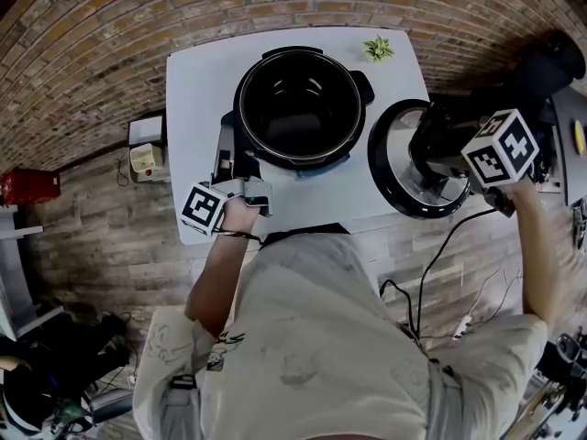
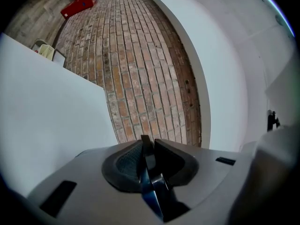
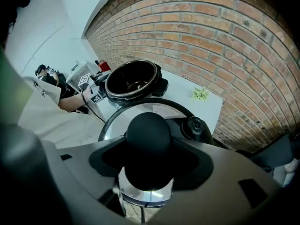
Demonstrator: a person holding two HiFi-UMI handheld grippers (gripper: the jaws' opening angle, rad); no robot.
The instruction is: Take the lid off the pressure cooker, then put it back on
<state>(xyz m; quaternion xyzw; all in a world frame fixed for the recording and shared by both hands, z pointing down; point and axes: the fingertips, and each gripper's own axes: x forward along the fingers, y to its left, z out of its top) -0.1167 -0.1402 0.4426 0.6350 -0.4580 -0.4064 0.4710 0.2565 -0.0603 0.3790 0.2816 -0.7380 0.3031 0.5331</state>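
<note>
While the left gripper [image 2: 147, 149] pinches a thin dark tab [image 2: 146, 165] on the open black pressure cooker [image 1: 359, 108], centre frame, the right gripper [image 3: 149, 146] clamps the round black knob [image 3: 149, 128] of the black-rimmed steel lid [image 1: 396, 159], centre right.

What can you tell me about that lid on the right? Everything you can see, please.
The lid is round, with a shiny metal top, a black rim, a black ball-shaped knob and a small black valve beside it. It is off the pot, to its right at the table's edge. The right gripper's fingers clasp the knob.
</note>
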